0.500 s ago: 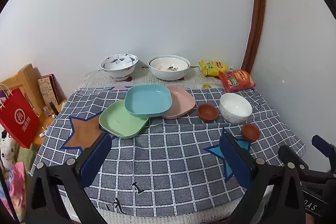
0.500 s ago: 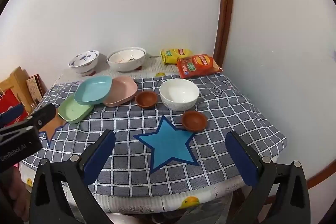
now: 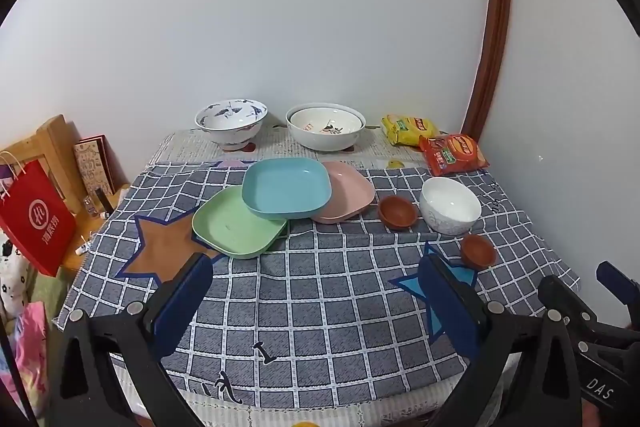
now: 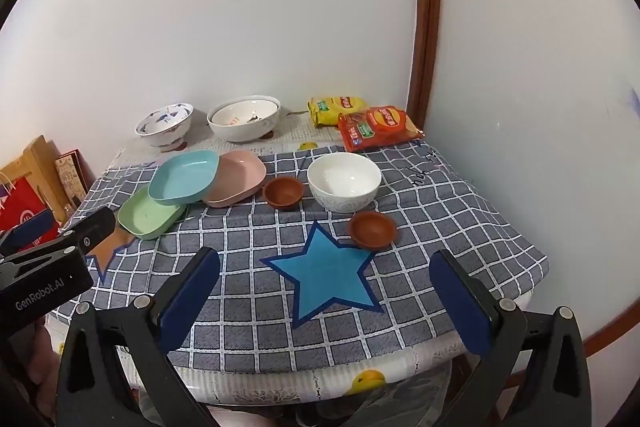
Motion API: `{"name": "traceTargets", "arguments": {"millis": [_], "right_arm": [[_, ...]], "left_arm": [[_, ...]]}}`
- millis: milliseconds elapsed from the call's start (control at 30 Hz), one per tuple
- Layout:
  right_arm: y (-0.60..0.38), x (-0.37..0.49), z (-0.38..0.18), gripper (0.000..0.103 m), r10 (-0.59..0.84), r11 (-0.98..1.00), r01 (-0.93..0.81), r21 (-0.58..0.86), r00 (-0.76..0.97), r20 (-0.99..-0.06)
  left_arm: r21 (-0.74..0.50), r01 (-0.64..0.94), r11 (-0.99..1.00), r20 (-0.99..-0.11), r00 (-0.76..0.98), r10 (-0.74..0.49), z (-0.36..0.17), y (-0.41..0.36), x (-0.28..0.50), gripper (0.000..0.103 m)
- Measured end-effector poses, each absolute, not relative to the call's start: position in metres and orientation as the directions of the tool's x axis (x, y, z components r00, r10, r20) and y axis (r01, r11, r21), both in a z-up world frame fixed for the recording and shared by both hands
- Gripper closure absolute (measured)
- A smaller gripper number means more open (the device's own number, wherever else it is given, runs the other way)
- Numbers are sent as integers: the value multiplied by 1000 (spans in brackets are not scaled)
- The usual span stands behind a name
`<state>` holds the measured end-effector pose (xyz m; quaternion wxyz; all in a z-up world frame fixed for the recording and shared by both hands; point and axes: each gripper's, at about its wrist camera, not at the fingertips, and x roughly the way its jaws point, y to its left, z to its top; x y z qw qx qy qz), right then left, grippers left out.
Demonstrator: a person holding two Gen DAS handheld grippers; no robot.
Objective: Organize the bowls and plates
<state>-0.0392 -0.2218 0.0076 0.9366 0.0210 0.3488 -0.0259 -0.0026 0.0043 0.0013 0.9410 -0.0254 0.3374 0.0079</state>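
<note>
A blue square plate (image 3: 286, 189) lies tilted across a green plate (image 3: 236, 223) and a pink plate (image 3: 348, 193). Right of them stand a small brown bowl (image 3: 397, 212), a white bowl (image 3: 450, 205) and a second small brown bowl (image 3: 477, 251). A blue-patterned bowl (image 3: 231, 123) and a large white bowl (image 3: 325, 126) stand at the back. My left gripper (image 3: 316, 291) is open and empty over the near cloth. My right gripper (image 4: 326, 285) is open and empty above the blue star (image 4: 326, 273). The same dishes show in the right wrist view, with the blue plate (image 4: 184, 177) there.
Yellow (image 3: 408, 129) and red (image 3: 454, 153) snack bags lie at the back right corner by the wall. A red paper bag (image 3: 36, 219) and a wooden rack (image 3: 52, 147) stand left of the table. The checked cloth (image 3: 320, 291) covers the table.
</note>
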Motion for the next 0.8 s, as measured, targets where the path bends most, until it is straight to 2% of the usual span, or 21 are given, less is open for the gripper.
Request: {"name": "traceTargets", "arguments": {"millis": [800], "right_arm": [[-216, -36, 0, 0, -23, 998, 52, 25, 757, -653]], "left_arm": [[-15, -37, 999, -628, 778, 20, -2, 2, -7, 0]]}}
